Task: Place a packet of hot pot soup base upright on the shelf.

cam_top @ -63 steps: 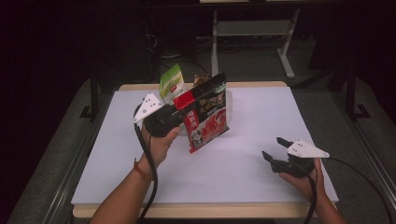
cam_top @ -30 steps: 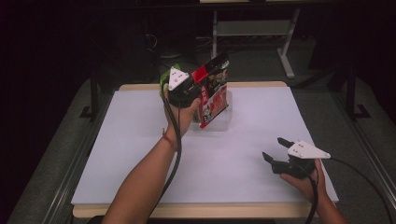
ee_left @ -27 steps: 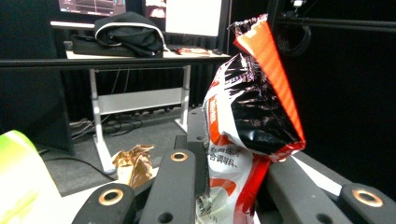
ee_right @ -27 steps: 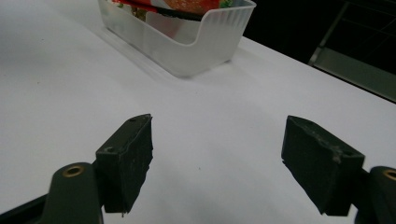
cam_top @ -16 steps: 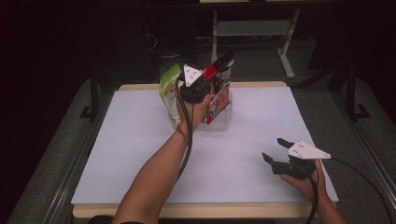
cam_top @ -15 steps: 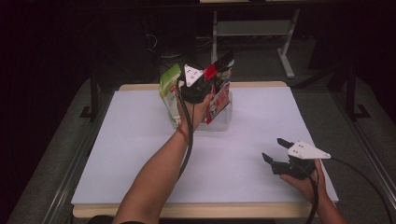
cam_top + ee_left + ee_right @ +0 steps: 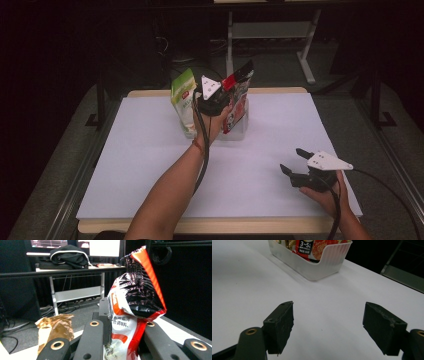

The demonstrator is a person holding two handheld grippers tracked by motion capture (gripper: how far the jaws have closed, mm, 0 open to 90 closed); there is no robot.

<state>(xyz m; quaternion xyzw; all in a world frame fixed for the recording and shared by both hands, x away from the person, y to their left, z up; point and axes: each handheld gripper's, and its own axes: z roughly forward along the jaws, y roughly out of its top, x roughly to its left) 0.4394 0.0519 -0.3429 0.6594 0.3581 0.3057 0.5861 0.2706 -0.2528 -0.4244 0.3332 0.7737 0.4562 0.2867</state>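
Left gripper [image 7: 216, 100] at the table's [image 7: 150, 165] far edge — its jaws pinch a red-and-black bag [image 7: 132, 315], held upright over the clear bin [image 7: 322, 265], just beside a green bag [image 7: 184, 100]. The jaws have just been easing apart, the bag between them. Right gripper [image 7: 296, 169] rests low near the front edge — jaws spread, holding nothing.

Red-black snack bag [image 7: 312, 246] in clear bin [image 7: 329, 263]: label reads "3~5", smaller txt below illegible. Same bag's Chinese print in left gripper view too blurry to read.
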